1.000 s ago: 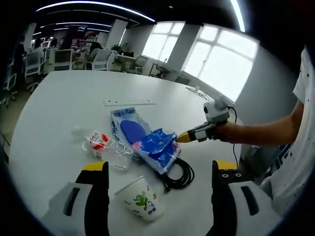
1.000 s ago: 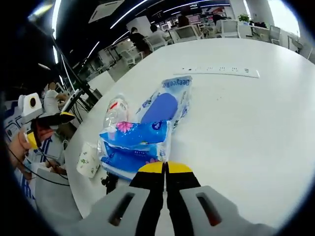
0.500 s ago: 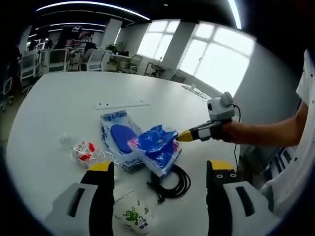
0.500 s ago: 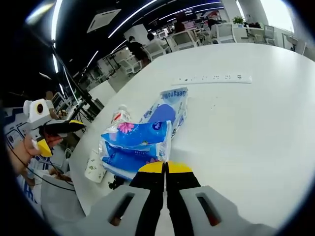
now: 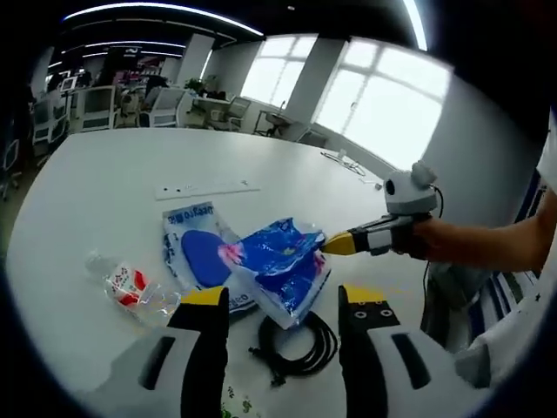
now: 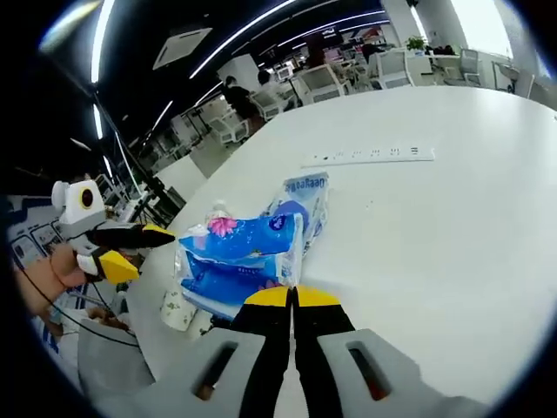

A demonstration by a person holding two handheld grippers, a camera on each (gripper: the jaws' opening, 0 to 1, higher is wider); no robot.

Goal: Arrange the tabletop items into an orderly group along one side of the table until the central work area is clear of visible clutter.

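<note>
Right now the right gripper [image 6: 294, 300], jaws pinched on the edge of the blue tissue pack [image 6: 239, 259] at lower centre, lifts it so it can travel to the side. Left gripper [image 5: 283, 300] hangs with jaws apart over the coiled black cable [image 5: 300, 344]. Further up lie the water bottle [image 5: 130, 286], the blue-printed clear pouch [image 5: 196, 252], then the white power strip [image 5: 204, 187] on the table [image 5: 104, 174].

Glossy crinkled plastic tissue pack [image 5: 283, 266] on a smooth matt white table [image 5: 104, 187].
</note>
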